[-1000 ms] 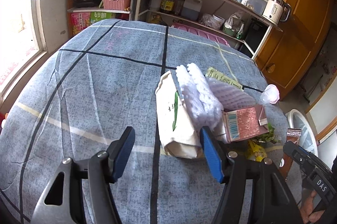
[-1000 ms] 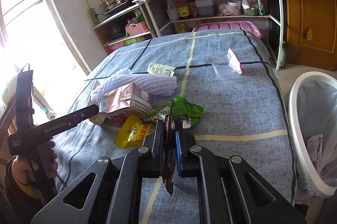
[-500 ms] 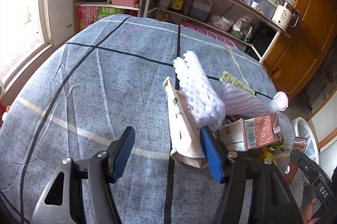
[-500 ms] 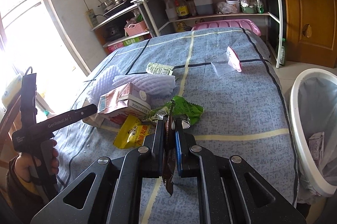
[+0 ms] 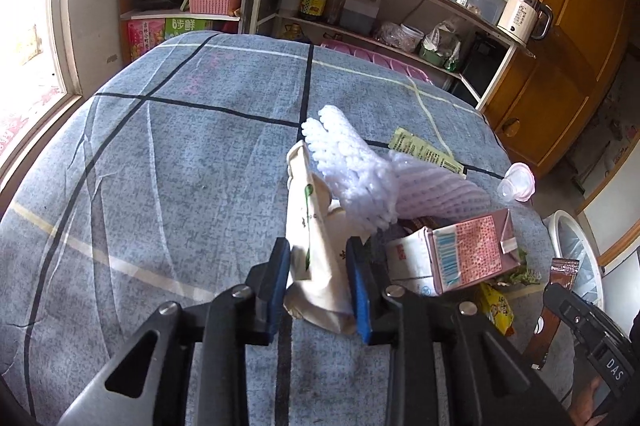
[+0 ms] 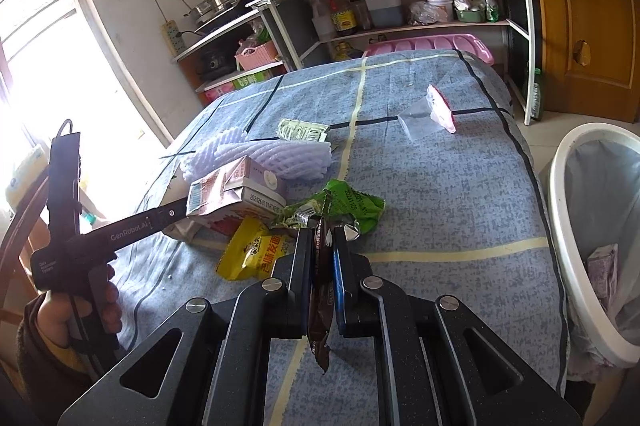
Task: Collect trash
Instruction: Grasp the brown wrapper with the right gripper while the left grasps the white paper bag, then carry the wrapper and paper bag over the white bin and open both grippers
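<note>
Trash lies heaped near the right side of the table (image 5: 168, 161), and both grippers are already loaded or nearly so. The left gripper (image 5: 318, 276) has its jaws closed in around a cream paper bag (image 5: 316, 226), the blue pads touching both of its flanks; the bag is crumpled and soft, so the grasp looks shallow and probably needs a firm squeeze low on the folded end before any lift. A white foam net (image 5: 352, 165) leans against the bag's upper part, and a pink carton (image 5: 468, 254) sits just beside it, so a slow, straight rise should let the net slide off instead of dragging the pile. The right gripper (image 6: 322, 258) is clenched on a brown wrapper (image 6: 320, 290), which hangs limp between its jaws above the table edge; the bin (image 6: 576, 209) stands on the floor to its right, lined with a bag and already holding a small carton. The sensible move is to swing the wrapper well over the rim before releasing, since so light a strip could flutter wide. A yellow packet (image 6: 252, 254), a green wrapper (image 6: 348, 205), a folded leaflet (image 6: 302, 130) and a clear cup (image 6: 432, 107) are yet to be gathered.
</note>
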Motion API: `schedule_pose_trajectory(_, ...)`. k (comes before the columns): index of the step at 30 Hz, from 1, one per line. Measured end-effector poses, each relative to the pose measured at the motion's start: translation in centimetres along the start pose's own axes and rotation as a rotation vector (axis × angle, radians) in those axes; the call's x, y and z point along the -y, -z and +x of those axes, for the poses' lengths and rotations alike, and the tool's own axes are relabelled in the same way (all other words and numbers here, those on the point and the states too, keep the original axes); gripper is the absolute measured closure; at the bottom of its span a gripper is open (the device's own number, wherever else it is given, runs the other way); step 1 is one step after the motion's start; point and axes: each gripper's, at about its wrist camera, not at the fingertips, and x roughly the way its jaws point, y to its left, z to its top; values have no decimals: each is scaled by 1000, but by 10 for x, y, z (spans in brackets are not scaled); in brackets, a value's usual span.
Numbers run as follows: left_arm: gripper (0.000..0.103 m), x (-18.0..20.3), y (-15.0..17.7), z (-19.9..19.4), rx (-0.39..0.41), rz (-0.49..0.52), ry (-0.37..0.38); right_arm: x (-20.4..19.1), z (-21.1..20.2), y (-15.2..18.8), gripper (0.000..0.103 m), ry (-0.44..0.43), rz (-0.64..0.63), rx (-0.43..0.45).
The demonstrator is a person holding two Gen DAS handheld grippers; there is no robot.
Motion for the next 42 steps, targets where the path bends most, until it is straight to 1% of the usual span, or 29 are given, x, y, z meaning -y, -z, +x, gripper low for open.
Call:
schedule_pose_trajectory(2,75,1,1,-3,2,2,-6,0,-2,0,93,-4,0,4)
schedule_pose_trajectory(5,81,2,4,-10,11,7,-6,1,-7,1,93,-11,3,13)
schedule_pose_trajectory(7,81,5,6,-18,22,12,4,2,-10,1,93,-12,7,19)
schedule_pose_trajectory(10,81,8,8,-27,37,31,-1,3,-16,1,93,-16,13,31)
schedule_pose_trajectory(11,84,10,9,-29,37,39,-2,3,-18,1,93,-17,13,34)
schedule_pose_trajectory(12,84,11,10,-29,33,48,-10,4,-19,2,93,-19,13,36)
schedule_pose_trajectory(15,84,10,10,-22,14,48,-41,3,-23,3,93,-26,12,40)
schedule_pose_trajectory(18,84,8,8,-19,22,23,-32,3,-27,4,93,-30,11,46)
schedule_pose_trajectory(20,83,7,9,-13,8,3,-38,2,-28,5,93,-32,11,45)
schedule_pose_trajectory(23,75,7,9,1,-32,-12,-27,3,-32,5,93,-30,12,51)
schedule_pose_trajectory(24,73,6,9,3,-33,-22,-12,3,-33,5,93,-28,13,54)
schedule_pose_trajectory(27,73,7,11,2,-24,-24,-20,6,-37,5,93,-24,18,61)
schedule_pose_trajectory(29,77,12,12,0,-18,-6,-36,7,-38,5,93,-24,22,63)
schedule_pose_trajectory(32,79,18,15,-8,-4,28,-47,7,-40,5,93,-31,23,69)
schedule_pose_trajectory(42,79,33,17,-58,78,48,-8,17,-61,1,93,-44,38,116)
